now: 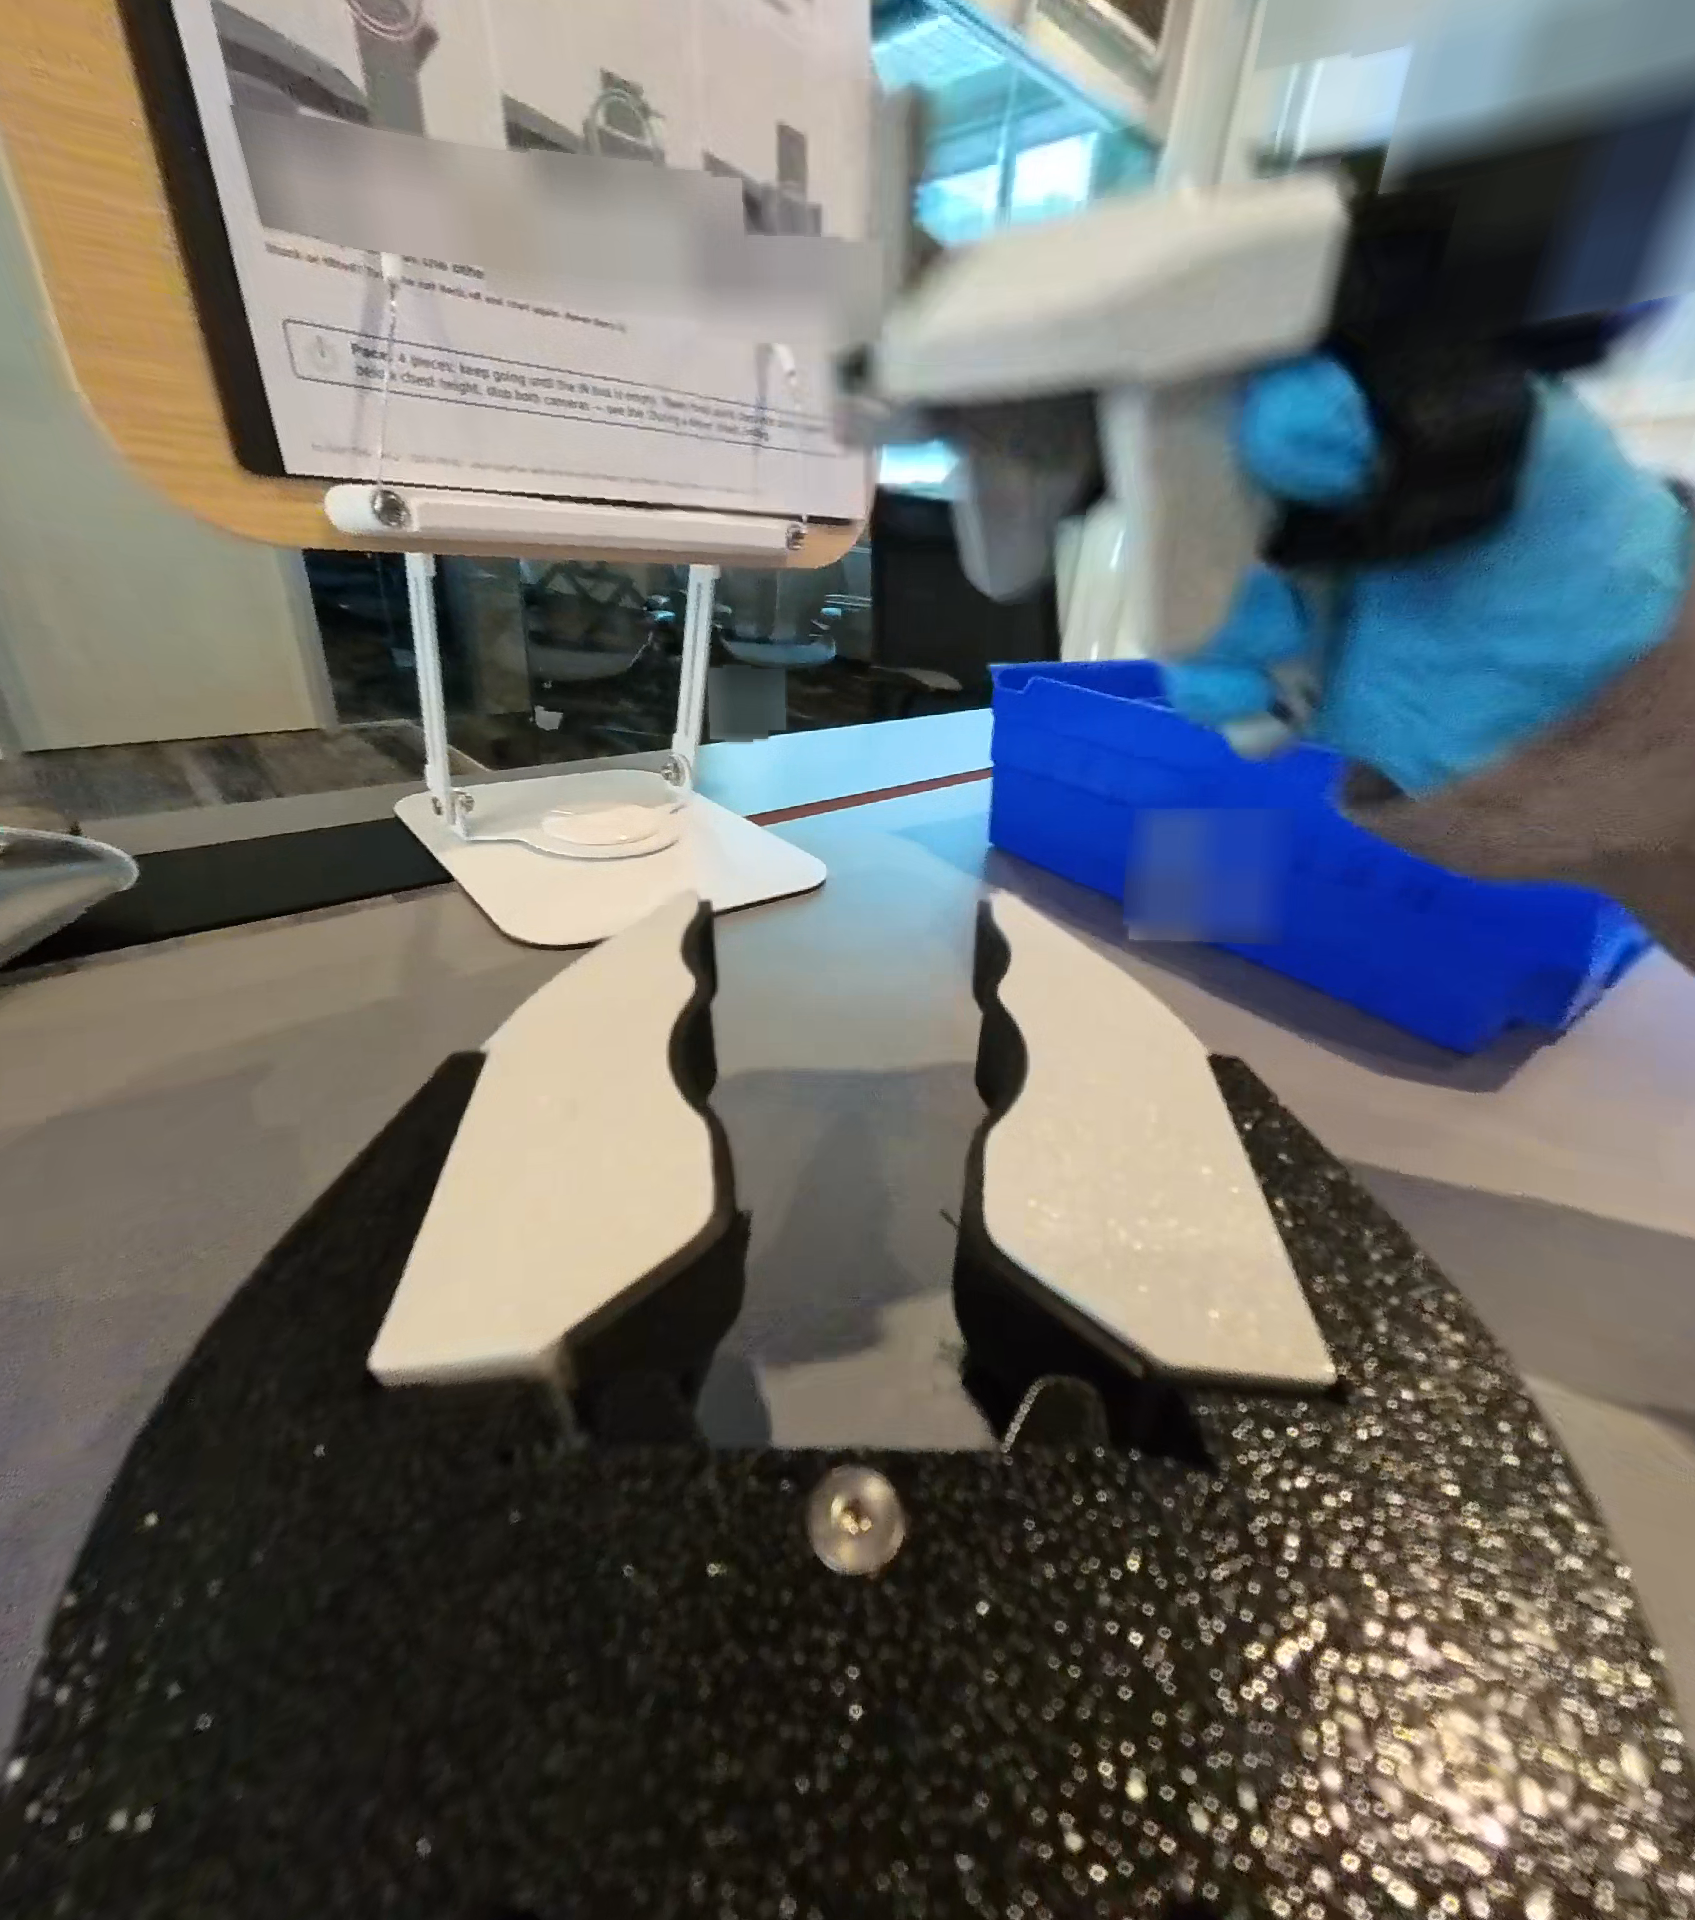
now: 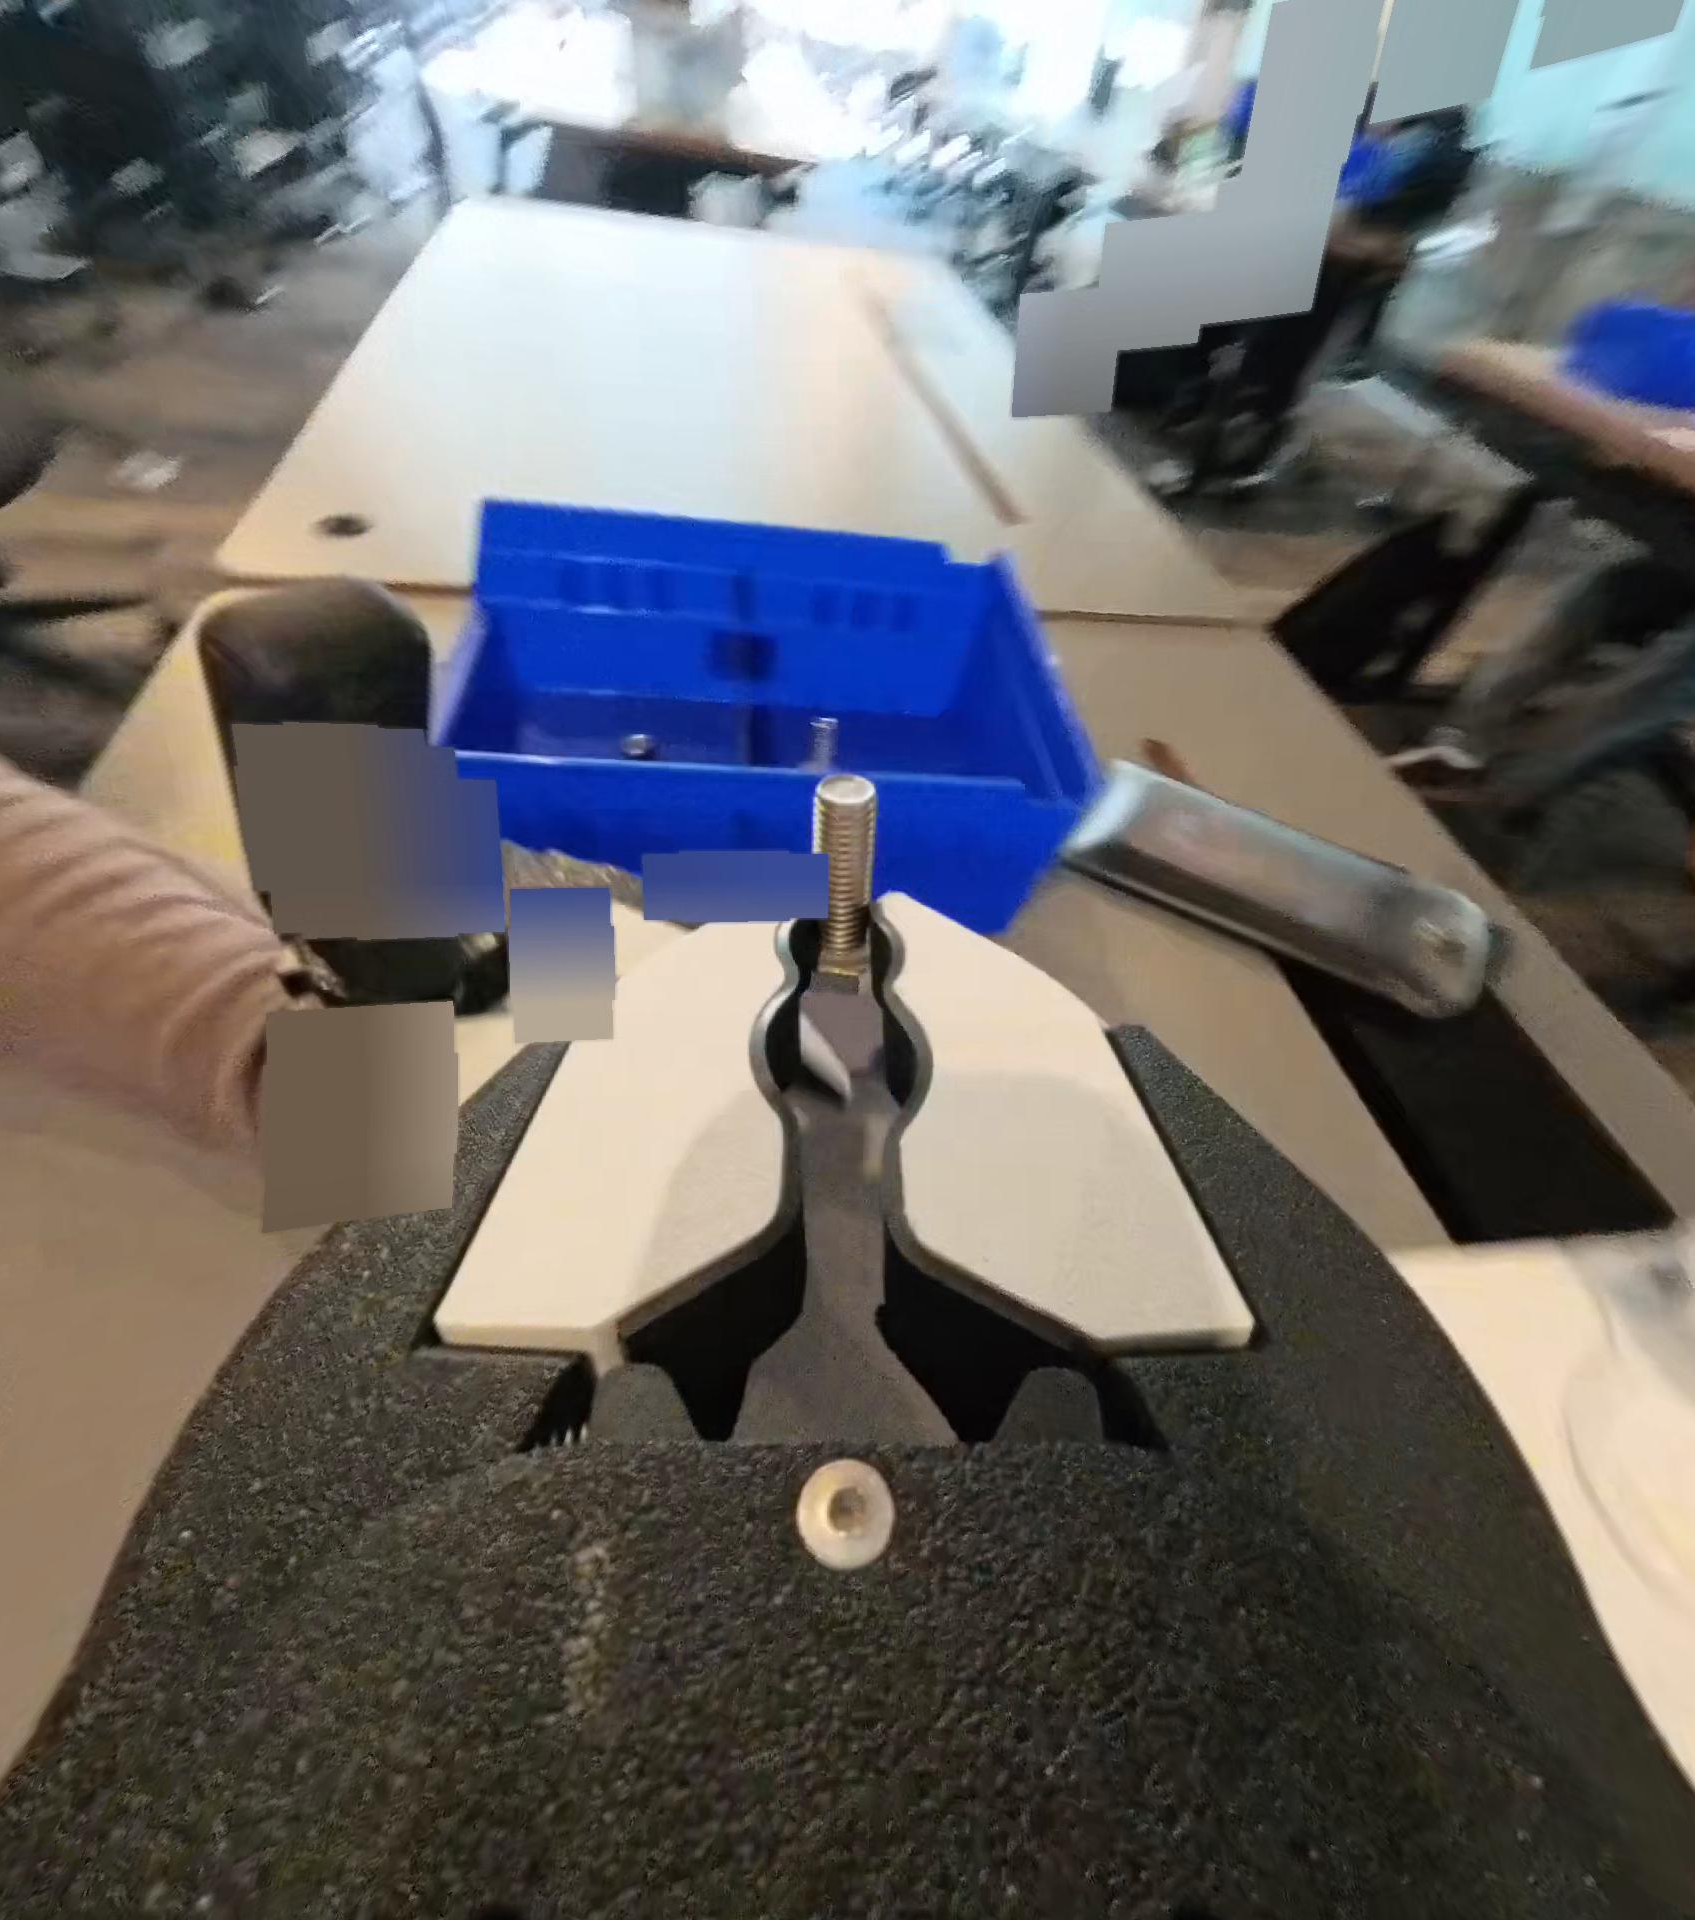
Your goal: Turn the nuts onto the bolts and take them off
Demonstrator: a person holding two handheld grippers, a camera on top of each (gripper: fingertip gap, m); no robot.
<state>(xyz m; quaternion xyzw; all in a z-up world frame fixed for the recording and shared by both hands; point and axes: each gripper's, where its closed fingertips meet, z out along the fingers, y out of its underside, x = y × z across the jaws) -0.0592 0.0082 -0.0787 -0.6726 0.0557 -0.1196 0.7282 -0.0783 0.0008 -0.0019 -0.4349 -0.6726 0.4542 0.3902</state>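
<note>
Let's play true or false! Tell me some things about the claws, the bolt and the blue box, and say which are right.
1. The right claw is pinching a bolt. True.
2. The bolt lies flat. False: it stands upright, threaded end up.
3. The left claw holds a nut. False: it is open and empty.
4. A blue box sits on the table beyond the bolt. True.
5. The blue box is packed full. False: only a couple of small metal pieces show inside.
</note>
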